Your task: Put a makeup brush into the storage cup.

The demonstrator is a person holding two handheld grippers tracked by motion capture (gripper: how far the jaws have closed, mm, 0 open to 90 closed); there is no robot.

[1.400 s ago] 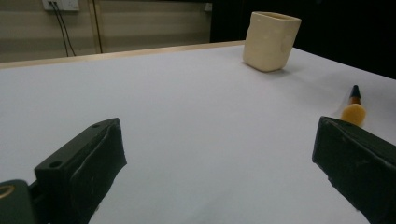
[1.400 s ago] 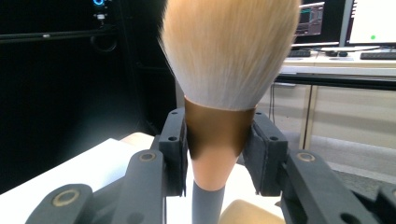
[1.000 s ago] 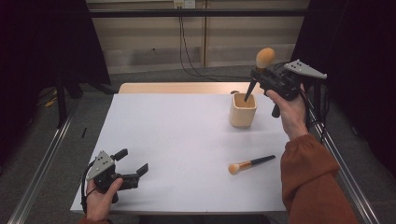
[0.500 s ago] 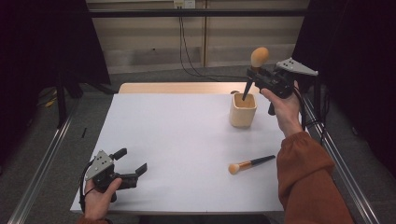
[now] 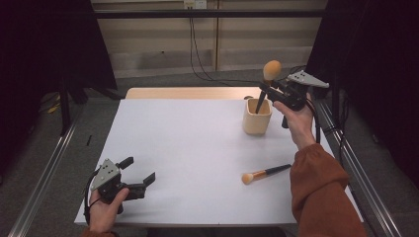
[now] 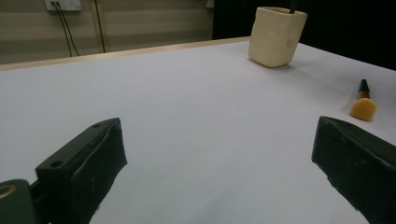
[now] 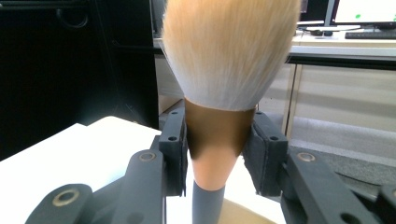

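A large makeup brush (image 5: 269, 74) with tan bristles stands nearly upright, its dark handle end dipping into the cream cup (image 5: 257, 118) at the table's far right. My right gripper (image 5: 267, 90) is shut on it: in the right gripper view both pads clamp the brown ferrule (image 7: 217, 135) under the bristles (image 7: 229, 46). A smaller brush (image 5: 264, 173) lies flat on the white table (image 5: 188, 148) nearer the front right, also seen as the small brush (image 6: 363, 103) in the left gripper view beside the cup (image 6: 275, 36). My left gripper (image 5: 139, 173) rests open at the front left, nothing between its jaws.
A wooden strip (image 5: 188, 93) runs along the table's far edge. Metal rails (image 5: 44, 182) flank both sides of the table, and cables (image 5: 197, 59) hang down the back wall. Dark curtains stand left and right.
My right gripper has carried the large brush left and down, so its handle end now enters the cup. The left gripper has stayed still.
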